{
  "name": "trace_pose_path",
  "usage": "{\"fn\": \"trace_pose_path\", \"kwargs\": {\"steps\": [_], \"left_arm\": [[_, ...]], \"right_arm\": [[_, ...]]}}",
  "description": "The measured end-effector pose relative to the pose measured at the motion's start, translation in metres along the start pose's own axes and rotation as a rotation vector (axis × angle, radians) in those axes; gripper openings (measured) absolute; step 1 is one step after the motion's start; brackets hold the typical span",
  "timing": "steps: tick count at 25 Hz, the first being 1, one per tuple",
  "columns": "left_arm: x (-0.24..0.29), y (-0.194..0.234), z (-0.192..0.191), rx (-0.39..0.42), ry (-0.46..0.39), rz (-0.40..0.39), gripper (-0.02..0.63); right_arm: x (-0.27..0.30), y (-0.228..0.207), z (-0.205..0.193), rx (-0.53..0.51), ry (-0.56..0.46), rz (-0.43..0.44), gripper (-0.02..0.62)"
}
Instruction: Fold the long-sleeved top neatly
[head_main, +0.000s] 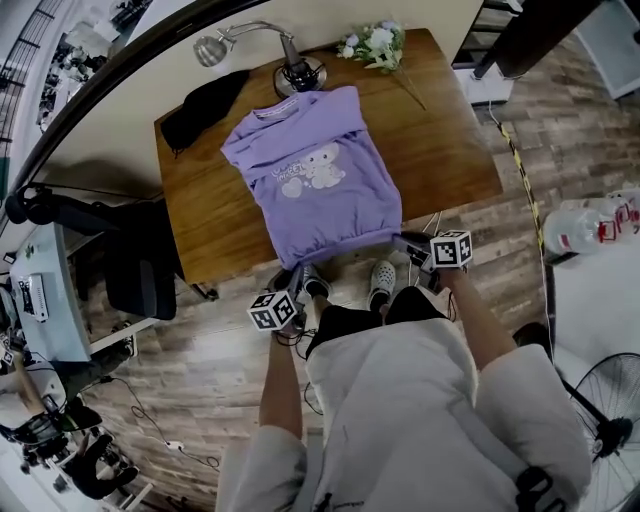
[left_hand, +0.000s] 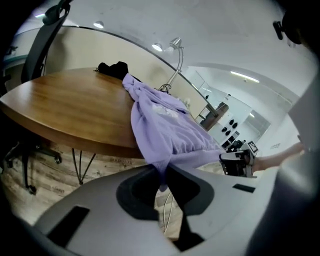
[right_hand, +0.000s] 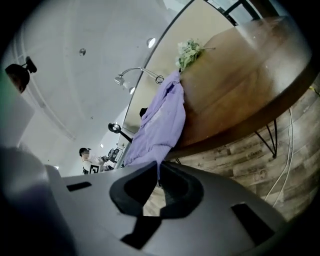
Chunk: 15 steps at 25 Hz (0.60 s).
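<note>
Head view. We see the purple long-sleeved top (head_main: 318, 190) lying print-side up on the wooden table (head_main: 440, 150), collar at the far end and hem hanging just over the near edge. The left gripper (head_main: 288, 278) meets the hem at its left corner and the right gripper (head_main: 408, 242) meets it at its right corner, so the garment stretches away from both pairs of fingers. Beyond the collar, far from the fingers, stand a desk lamp (head_main: 300, 72) and a spray of flowers (head_main: 375, 42); a black cloth (head_main: 205, 108) lies to the far left.

Left gripper view. We find the fingers drawn narrow, pinching a corner of the hem between them; the top (left_hand: 165, 125) rises from the fingers onto the table (left_hand: 75, 110). The right gripper (left_hand: 237, 162) shows to the right of the fingers, at the other end of the hem. The black cloth (left_hand: 114, 69) and lamp (left_hand: 175, 44) lie beyond the garment.

Right gripper view. We find these fingers likewise narrow, closed on the ribbed hem. The top (right_hand: 162, 120) runs up from the fingers over the table edge (right_hand: 240, 80), with the flowers (right_hand: 189, 50) and lamp (right_hand: 131, 75) beyond it
</note>
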<state>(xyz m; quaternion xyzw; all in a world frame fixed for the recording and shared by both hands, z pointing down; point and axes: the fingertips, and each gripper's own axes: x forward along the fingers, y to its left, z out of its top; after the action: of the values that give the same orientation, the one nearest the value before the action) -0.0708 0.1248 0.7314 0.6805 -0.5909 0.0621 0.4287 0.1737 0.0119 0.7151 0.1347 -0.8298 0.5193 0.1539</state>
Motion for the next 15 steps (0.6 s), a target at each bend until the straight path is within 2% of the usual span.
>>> {"fn": "trace_pose_path", "kwargs": {"steps": [3,6,15], "left_arm": [[-0.019,-0.014,-0.001,0.031,-0.017,-0.021,0.057],[-0.036,-0.028,0.002,0.029,-0.051,-0.039,0.057],[-0.073,-0.066,-0.005,0.084,-0.094,-0.030,0.057]], "right_arm": [[-0.015,0.010,0.002,-0.053,-0.004,0.023,0.020],[-0.029,0.023,0.005,-0.095,-0.018,0.053,0.021],[-0.066,0.057,-0.001,-0.218,-0.023,0.127,0.021]]}}
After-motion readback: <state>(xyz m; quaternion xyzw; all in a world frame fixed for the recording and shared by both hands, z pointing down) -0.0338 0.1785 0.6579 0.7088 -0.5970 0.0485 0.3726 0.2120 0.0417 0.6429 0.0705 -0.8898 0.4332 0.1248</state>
